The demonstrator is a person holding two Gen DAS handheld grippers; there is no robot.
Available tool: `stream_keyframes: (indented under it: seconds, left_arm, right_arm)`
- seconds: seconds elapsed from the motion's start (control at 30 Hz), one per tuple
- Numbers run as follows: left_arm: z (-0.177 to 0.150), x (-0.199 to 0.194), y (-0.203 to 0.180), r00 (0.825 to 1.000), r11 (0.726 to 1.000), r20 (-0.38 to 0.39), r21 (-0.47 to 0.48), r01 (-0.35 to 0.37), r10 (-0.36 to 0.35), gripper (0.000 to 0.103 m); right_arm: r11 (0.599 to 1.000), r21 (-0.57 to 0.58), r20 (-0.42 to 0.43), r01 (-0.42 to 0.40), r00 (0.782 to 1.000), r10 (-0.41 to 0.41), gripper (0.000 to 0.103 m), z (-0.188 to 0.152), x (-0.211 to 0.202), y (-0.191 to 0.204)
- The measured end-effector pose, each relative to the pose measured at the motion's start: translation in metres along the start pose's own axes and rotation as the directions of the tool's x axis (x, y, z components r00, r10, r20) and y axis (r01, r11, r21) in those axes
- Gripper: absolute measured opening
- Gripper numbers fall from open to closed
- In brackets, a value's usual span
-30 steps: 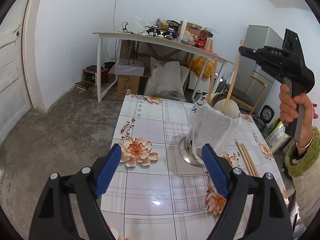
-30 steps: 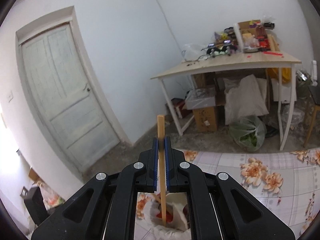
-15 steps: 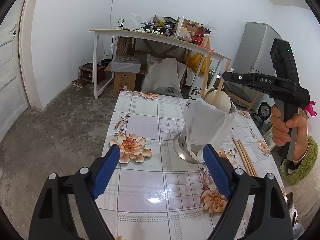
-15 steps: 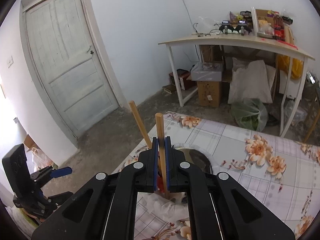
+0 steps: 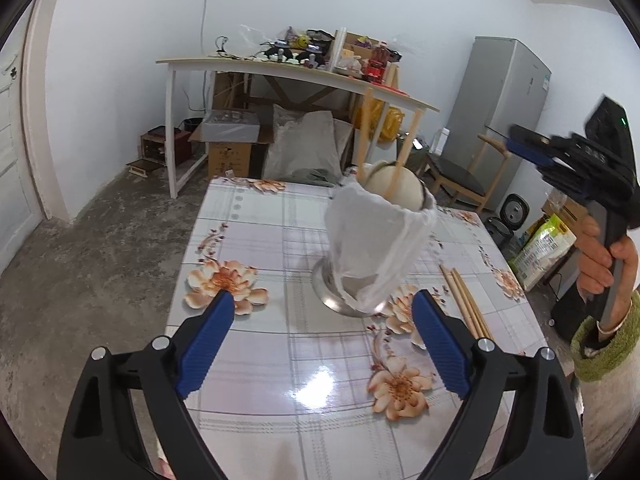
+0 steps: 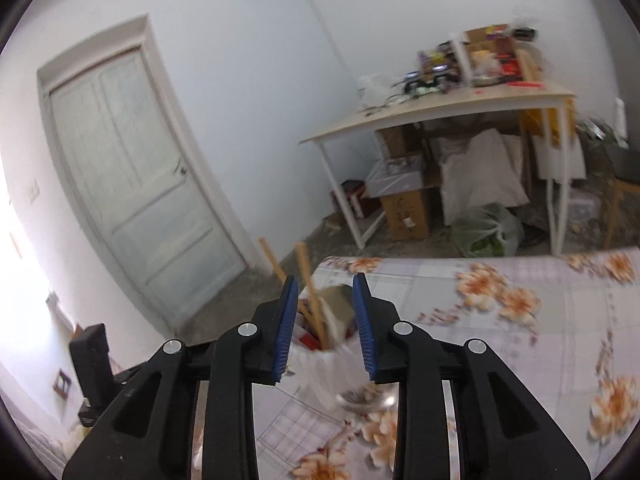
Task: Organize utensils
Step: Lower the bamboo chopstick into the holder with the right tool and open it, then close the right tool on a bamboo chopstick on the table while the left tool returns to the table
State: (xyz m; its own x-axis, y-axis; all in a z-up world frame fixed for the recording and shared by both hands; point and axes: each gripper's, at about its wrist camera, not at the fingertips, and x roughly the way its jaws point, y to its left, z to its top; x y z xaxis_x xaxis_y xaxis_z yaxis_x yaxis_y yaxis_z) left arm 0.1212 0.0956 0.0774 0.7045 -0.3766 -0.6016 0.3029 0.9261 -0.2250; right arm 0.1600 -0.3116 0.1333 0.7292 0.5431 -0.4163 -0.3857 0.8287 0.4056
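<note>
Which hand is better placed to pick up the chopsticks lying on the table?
Right, probably. The right gripper is empty with jaws opening, on the same side as the loose chopsticks. The left gripper, also empty and opening, faces the holder.

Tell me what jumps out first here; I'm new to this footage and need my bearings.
A metal utensil holder wrapped in a white plastic bag stands mid-table, with two wooden chopsticks sticking up from it. More chopsticks lie flat on the floral tablecloth to its right. The left gripper hangs wide open in the foreground, while the right gripper is opening with nothing held.
</note>
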Motion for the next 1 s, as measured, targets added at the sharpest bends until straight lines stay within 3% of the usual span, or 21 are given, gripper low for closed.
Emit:
stream_keyframes:
  seconds: [0.17,0.27,0.37,0.47,0.67,0.87,1.0]
  left_arm:
    - [-0.008,0.009,-0.019,0.999,0.999,-0.022,0.020,0.050,-0.049,0.093]
    - [-0.014,0.021,-0.034,0.996,0.997,-0.056,0.038,0.071,-0.069,0.094]
    - [-0.018,0.034,-0.049,0.992,0.994,-0.090,0.050,0.092,-0.087,0.095]
    - [-0.022,0.045,-0.062,0.988,0.993,-0.118,0.057,0.106,-0.099,0.096]
    - [-0.037,0.073,-0.090,0.975,0.990,-0.197,0.082,0.117,-0.099,0.097]
    - [-0.047,0.091,-0.100,0.964,0.991,-0.248,0.076,0.114,-0.092,0.097]
    - [-0.048,0.100,-0.103,0.960,0.991,-0.266,0.069,0.113,-0.091,0.097]
  right_arm:
    - [0.986,0.097,-0.002,0.135,0.991,-0.136,0.029,-0.032,-0.042,-0.044]
    - [0.961,0.162,-0.052,0.224,0.975,-0.218,0.031,-0.064,-0.058,-0.071]
    - [0.938,0.226,-0.117,0.261,0.964,-0.240,0.031,-0.100,-0.064,-0.091]
    - [0.914,0.242,-0.202,0.326,0.938,-0.281,0.031,-0.137,-0.056,-0.105]
    - [0.895,0.210,-0.308,0.393,0.896,-0.321,0.022,-0.176,-0.032,-0.113]
    - [0.904,0.155,-0.350,0.398,0.878,-0.327,0.014,-0.189,-0.016,-0.114]
    - [0.899,0.098,-0.375,0.426,0.853,-0.363,0.008,-0.191,-0.003,-0.117]
